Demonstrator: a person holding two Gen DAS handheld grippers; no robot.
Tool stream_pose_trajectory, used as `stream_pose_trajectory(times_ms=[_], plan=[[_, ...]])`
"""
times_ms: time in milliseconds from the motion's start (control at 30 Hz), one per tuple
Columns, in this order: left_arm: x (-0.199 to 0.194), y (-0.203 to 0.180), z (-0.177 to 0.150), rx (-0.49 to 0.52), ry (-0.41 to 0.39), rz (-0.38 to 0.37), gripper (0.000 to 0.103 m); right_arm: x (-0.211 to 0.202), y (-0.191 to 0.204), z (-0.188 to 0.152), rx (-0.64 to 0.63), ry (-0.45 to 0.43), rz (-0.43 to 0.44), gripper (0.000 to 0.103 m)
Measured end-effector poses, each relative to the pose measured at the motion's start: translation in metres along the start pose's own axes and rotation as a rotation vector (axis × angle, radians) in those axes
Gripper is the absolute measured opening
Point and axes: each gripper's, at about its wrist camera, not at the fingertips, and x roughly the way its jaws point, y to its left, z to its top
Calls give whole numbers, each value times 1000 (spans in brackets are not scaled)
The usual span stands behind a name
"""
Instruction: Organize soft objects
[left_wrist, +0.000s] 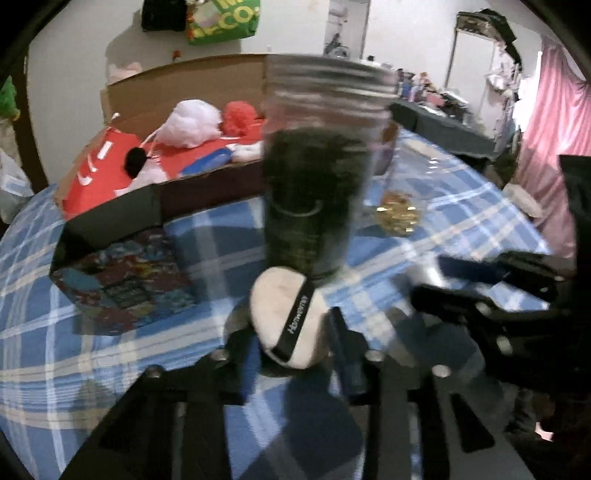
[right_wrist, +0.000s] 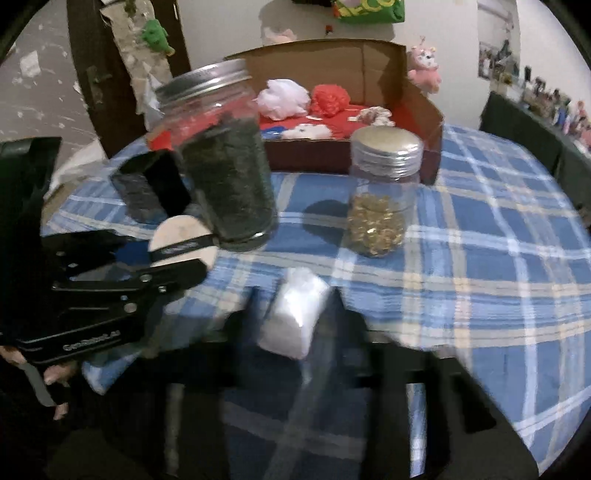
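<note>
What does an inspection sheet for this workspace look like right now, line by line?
Surface: blue plaid tablecloth covering the table.
Job's things: round white powder puff with black strap; white plastic-wrapped soft pack; open cardboard box holding white and red soft items.
Clutter: clear jar of dark green contents; clear jar of gold beads.
Grippers: left gripper shut on puff; right gripper shut on pack.
Cables: nothing seen.
Surroundings: pink plush toy, pink curtain.
</note>
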Motion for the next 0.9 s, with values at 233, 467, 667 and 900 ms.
stream_pose_trajectory(times_ms=[233,467,667,900], plan=[[-15,5,0,-28,-13,-60,10,-18,11,5,-26,-54,24,25],[-22,12,-5,-46,-15,-65,11,-13,8,3,-7,-32,32,25],[-33,15,-14,-73,-94,-90,93,-11,-1,-5,33,-29,32,26],[-27,10,-10,-50,-86,-73,92,-12,-6,-7,46,-23,39,26]])
